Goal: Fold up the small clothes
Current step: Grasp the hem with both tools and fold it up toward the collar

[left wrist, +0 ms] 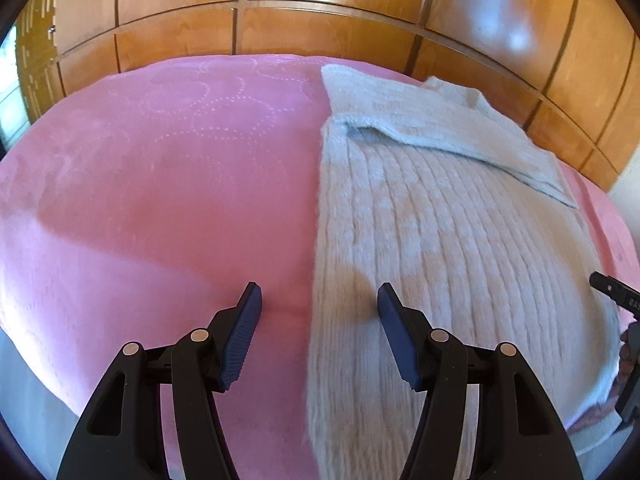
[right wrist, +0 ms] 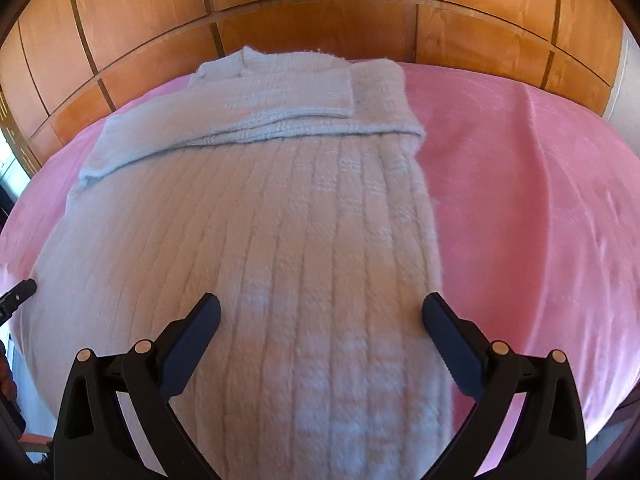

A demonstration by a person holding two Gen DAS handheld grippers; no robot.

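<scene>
I have the pale knit sweater (right wrist: 288, 216) lying flat on the pink bedspread (right wrist: 540, 184), its sleeves already folded across the chest near the collar, so I judge the side folds done and the bottom-to-top fold next. My left gripper (left wrist: 319, 300) hangs over the sweater's left edge near the hem, fingers spread with nothing between them: one finger over bare bedspread, the other over the knit. My right gripper (right wrist: 320, 310) sits above the body toward its right edge, fingers (right wrist: 452, 344) spread wide and empty too. Next I need to drop both to the hem corners, pinch through all the layers, and carry them up evenly toward the collar. The fluffy knit may slip or bunch. Behind the bed stands a wall of glossy wooden wardrobe panels (left wrist: 320, 28).
</scene>
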